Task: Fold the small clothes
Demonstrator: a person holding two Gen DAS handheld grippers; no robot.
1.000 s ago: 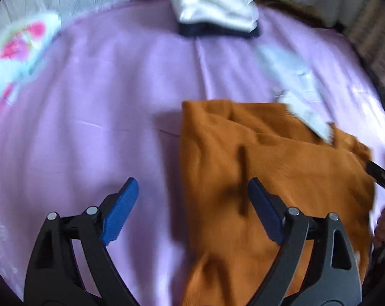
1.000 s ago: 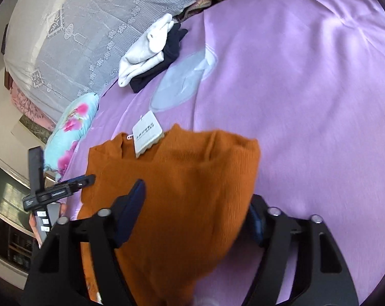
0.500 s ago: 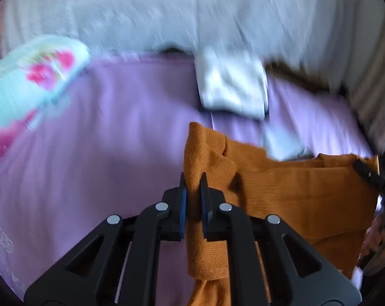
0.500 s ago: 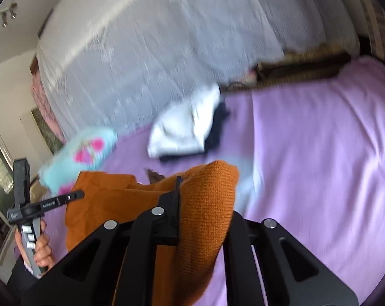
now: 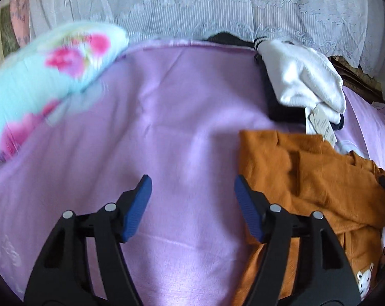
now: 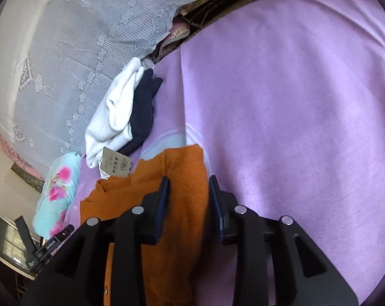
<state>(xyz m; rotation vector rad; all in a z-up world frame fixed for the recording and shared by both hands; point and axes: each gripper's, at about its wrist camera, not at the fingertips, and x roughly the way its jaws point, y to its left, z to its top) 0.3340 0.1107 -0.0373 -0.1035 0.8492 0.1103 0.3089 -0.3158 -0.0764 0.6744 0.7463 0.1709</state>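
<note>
Straddling orange sweater (image 6: pixel 182 178), right gripper (image 6: pixel 188 181) parted

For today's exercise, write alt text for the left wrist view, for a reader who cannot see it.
The left gripper hangs open over a purple bedsheet, holding nothing, with a folded orange sweater lying just to its right. Behind the sweater is a pile of white and dark clothes; a floral pillow lies at far left.
</note>
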